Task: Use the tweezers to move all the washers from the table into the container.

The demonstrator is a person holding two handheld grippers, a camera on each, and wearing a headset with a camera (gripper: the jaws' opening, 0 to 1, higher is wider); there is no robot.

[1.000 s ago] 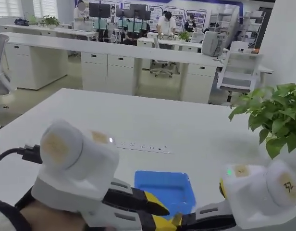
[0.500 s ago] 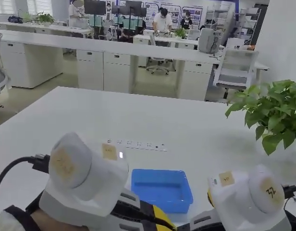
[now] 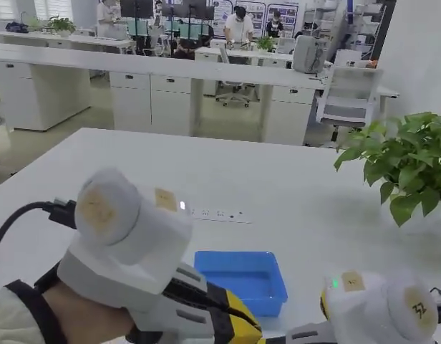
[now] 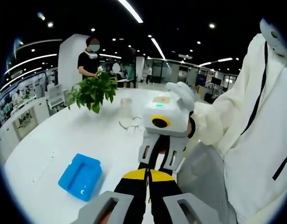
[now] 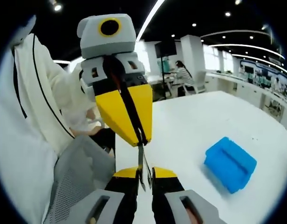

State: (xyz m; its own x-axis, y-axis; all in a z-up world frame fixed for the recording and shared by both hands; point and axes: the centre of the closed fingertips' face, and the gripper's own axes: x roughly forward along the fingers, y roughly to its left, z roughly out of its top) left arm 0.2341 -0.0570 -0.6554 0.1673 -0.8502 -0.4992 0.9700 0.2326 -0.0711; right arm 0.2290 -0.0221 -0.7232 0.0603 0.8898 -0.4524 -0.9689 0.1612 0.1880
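Open blue container (image 3: 242, 278); slim metal tweezers (image 5: 142, 163)

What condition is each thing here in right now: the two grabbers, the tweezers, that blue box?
left gripper: shut on one end of the tweezers.
right gripper: jaws close around the tweezers' other end; firm grip unclear.
tweezers: off the table, bridging the two grippers.
container: upright on the table, top open.
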